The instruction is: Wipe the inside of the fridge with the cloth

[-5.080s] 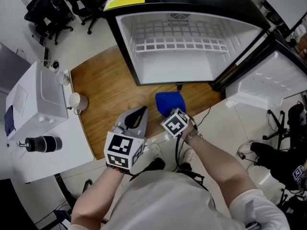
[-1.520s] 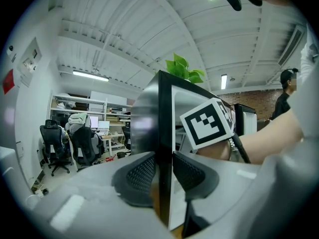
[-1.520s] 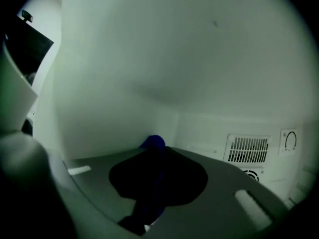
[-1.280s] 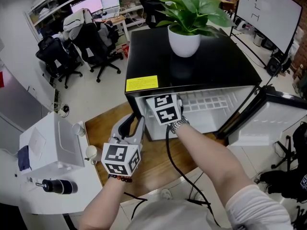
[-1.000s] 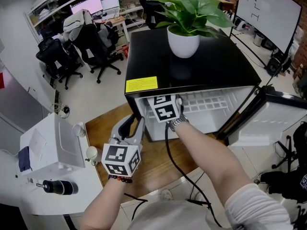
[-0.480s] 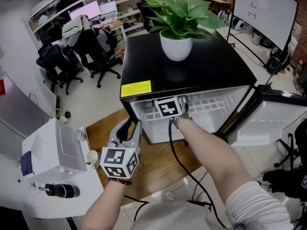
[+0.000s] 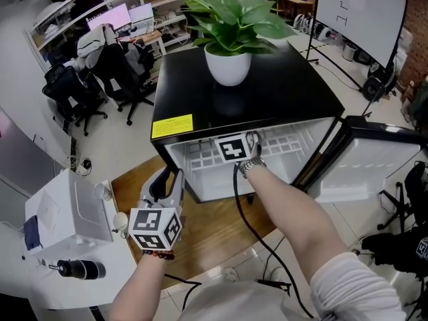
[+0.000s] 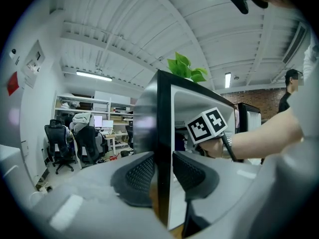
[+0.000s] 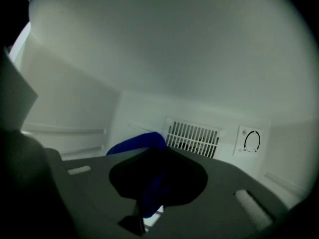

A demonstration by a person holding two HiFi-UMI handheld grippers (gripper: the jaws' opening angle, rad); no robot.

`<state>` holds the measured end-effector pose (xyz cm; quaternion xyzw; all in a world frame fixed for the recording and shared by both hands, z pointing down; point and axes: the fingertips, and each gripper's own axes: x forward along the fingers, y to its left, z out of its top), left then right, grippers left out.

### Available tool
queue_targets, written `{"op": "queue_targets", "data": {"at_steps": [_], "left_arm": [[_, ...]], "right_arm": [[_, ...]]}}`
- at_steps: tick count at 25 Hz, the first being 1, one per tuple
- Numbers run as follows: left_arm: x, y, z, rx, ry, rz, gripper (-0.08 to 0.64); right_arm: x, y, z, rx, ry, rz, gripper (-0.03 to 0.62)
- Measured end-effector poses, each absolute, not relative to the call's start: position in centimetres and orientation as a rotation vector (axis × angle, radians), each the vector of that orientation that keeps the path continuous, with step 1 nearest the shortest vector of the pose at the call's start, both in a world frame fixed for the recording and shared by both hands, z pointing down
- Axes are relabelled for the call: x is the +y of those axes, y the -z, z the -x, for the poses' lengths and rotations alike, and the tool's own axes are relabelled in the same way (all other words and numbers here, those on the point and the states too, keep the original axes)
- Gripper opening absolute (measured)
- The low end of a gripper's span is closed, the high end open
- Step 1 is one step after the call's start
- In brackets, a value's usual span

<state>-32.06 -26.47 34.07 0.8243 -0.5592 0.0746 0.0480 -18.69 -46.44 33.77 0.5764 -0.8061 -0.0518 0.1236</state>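
The black fridge (image 7: 267,92) stands with its door (image 7: 364,169) swung out to the right. My right arm reaches into its white interior (image 7: 200,172); only that gripper's marker cube (image 7: 234,148) shows in the head view. In the right gripper view my right gripper (image 9: 157,176) is shut on the blue cloth (image 9: 137,143), which bulges up left of the jaws, close to the back wall's vent grille (image 9: 193,137) and thermostat dial (image 9: 251,141). My left gripper (image 7: 166,177) hangs outside the fridge's left front corner. Its jaws (image 8: 162,171) stand open, nothing between them.
A potted plant (image 7: 227,69) sits on the fridge top. A wire shelf (image 7: 281,146) spans the interior. A white table (image 7: 40,246) at left carries a box, a cup (image 7: 120,221) and a dark bottle (image 7: 73,268). A wooden mat (image 7: 214,226) lies before the fridge. Office chairs stand behind.
My right gripper has slid rightward inside the fridge with the cloth. The left gripper has kept its place beside the fridge. The head view has tilted up slightly.
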Motion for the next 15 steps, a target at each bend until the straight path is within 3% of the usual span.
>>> {"op": "queue_targets", "data": {"at_steps": [15], "left_arm": [[-26.4, -34.0, 32.0, -1.742, -0.22, -2.482, 0.114]], "right_arm": [[-45.7, -33.4, 15.0, -2.312, 0.166, -1.732, 0.048]]}}
